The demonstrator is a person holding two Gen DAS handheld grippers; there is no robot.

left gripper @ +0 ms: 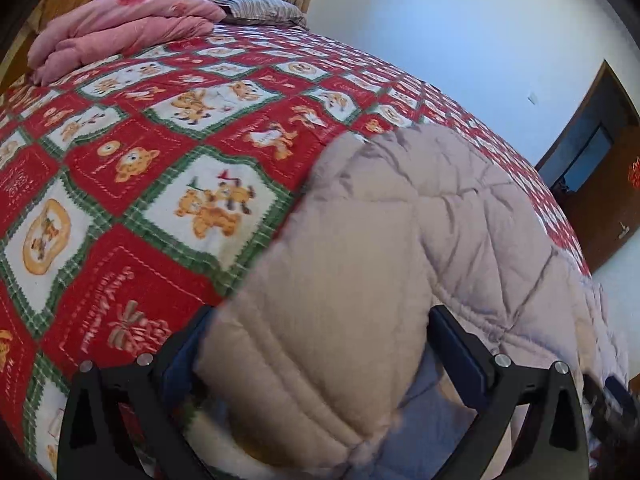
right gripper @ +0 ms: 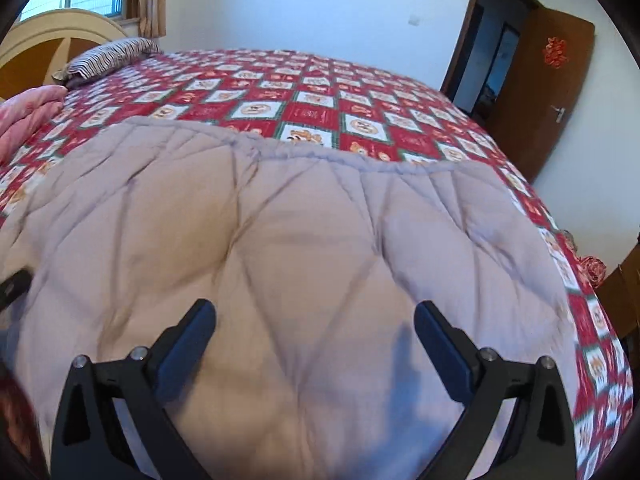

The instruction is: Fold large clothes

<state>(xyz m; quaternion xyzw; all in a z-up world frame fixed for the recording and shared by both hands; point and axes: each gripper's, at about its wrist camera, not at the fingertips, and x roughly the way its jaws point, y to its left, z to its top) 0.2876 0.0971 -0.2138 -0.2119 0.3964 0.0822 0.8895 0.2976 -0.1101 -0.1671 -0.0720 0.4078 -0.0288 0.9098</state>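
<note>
Folding step under way on the bed (right gripper: 400,92), which is covered by a red-and-white bear-print bedspread (left gripper: 168,152); this bed is the reference landmark. Task item: a large grey-beige quilted garment (right gripper: 304,240), padded, lying spread over the near part of the bed, its far gathered edge running across the bed's middle. Left hand-held gripper (left gripper: 320,320): jaws wide apart with a thick puffed fold of the garment bulging up between them; whether the pads actually pinch it cannot be told, since the fabric hides the contact. Right hand-held gripper (right gripper: 314,316): jaws spread wide, nothing held, hovering over the flat quilted panel. Toward the head of the bed lie a pink folded quilt (left gripper: 120,28) and a striped pillow (right gripper: 112,56), well apart from the garment. Handling judgement: soft, bulky, compressible, probably light for its volume; the smooth shell looks slippery, and padding will spring back and resist a crisp crease. Best purchase is likely along a stitched hem or seam edge, where the layers are thinner, rather than mid-panel loft.
</note>
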